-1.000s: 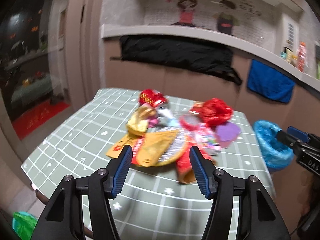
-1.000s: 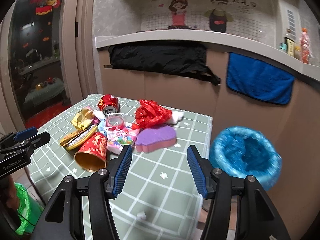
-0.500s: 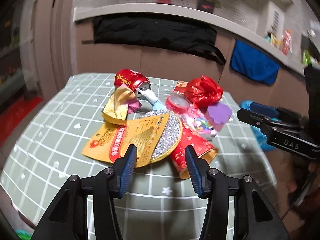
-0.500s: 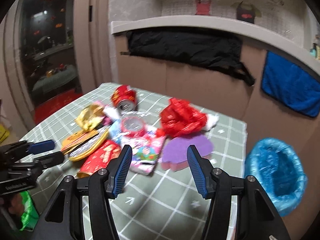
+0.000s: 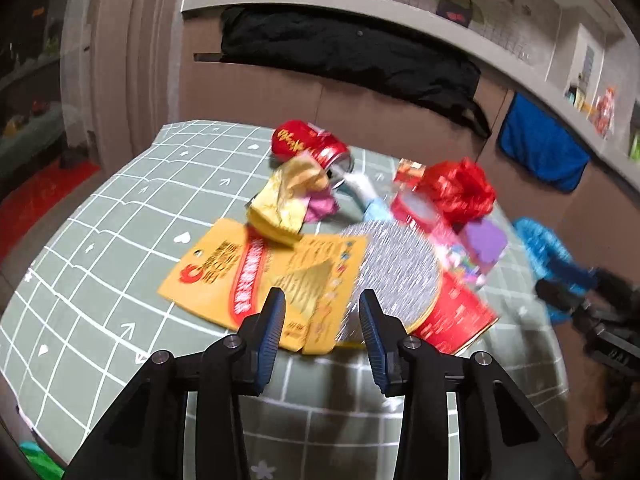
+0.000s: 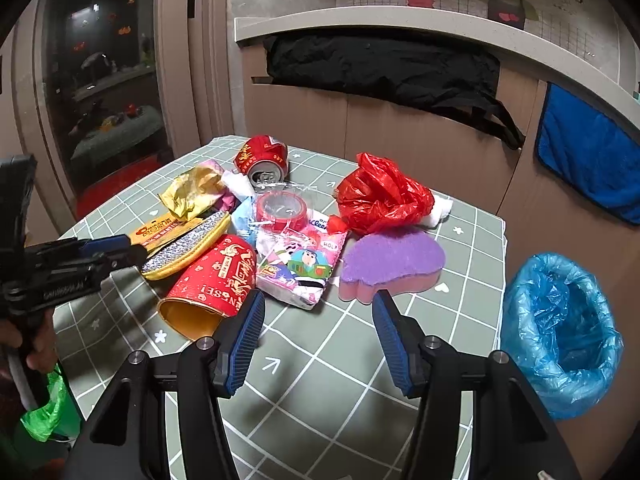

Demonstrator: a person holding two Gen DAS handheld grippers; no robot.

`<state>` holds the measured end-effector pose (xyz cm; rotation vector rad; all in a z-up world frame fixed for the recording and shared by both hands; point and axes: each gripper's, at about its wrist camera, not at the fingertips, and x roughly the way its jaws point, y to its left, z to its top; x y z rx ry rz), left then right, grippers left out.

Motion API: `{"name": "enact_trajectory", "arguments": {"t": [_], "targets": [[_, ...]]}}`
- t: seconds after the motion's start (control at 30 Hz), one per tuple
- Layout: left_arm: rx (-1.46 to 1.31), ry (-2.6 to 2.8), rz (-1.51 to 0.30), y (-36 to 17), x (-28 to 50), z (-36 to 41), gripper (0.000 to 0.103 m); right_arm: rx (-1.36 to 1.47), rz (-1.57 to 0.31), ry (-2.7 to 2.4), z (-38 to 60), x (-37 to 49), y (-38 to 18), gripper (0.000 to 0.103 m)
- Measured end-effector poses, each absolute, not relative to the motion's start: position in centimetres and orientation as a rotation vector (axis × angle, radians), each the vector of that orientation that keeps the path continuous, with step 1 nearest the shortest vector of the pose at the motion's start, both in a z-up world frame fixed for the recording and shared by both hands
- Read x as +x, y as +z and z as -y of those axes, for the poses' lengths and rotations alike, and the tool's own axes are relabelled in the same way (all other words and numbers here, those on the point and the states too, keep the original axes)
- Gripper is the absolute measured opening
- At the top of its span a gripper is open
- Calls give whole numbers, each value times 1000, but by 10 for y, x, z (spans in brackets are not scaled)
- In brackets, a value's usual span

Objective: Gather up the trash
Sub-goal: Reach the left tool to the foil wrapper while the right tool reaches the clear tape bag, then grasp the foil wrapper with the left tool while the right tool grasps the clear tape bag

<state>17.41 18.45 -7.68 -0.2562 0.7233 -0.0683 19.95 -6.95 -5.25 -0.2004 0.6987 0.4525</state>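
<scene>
My left gripper (image 5: 322,322) is open over the yellow packet (image 5: 256,276); right gripper (image 6: 318,338) open too. The flat packet may slip, or I snag the silver pad (image 5: 394,272) with it.

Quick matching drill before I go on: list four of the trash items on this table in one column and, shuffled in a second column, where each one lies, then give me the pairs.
Items
1. red can
2. purple sponge
3. red paper cup
4. red plastic bag

Places
A. on its side at the near left of the pile, open mouth toward the camera
B. at the far end of the pile, nearest the wall
C. the piece closest to the blue-lined bin
D. bunched up just behind the purple sponge

Pairs: 1-B, 2-C, 3-A, 4-D
</scene>
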Motion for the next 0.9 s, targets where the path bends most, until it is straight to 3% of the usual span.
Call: {"name": "enact_trajectory", "arguments": {"t": [0.33,0.53,0.73,0.9], "targets": [[-292,-76,-662,-48,180,-211,41,-178,-698,577,28,247,-33,53],[-277,-12,-687,-51,201,-231,45,-275,-770,595,-29,314,-60,52],[-284,-31,-715,-57,235,-238,45,-190,-873,579,-32,347,-92,55],[-304,-54,-773,-71,266,-232,45,-165,-872,617,-26,341,-83,48]]}}
